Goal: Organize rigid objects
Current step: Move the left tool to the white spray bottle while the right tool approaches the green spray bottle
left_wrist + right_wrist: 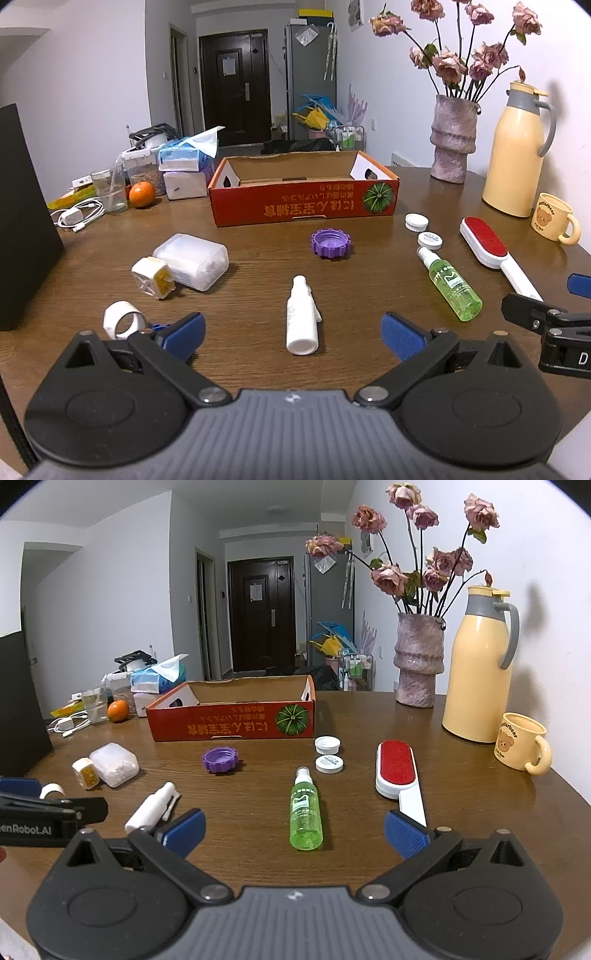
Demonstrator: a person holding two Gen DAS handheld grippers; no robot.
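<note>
Brown wooden table [258, 236] carries scattered items, with bare wood between them. At the far side the red cardboard box [303, 199] sits open-topped. The left gripper [293, 334] has jaws spread wide around a lying white bottle [301, 317]; the right gripper [294, 829] is equally spread around a green spray bottle [304, 812]. Right of that lies a red lint brush [397, 771], near the table's edge.

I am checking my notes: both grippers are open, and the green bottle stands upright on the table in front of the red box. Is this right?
Not quite. The green bottle lies on its side on the table, as the right wrist view shows. The rest holds: left gripper and right gripper are open, and the red box is behind the bottle.
</note>
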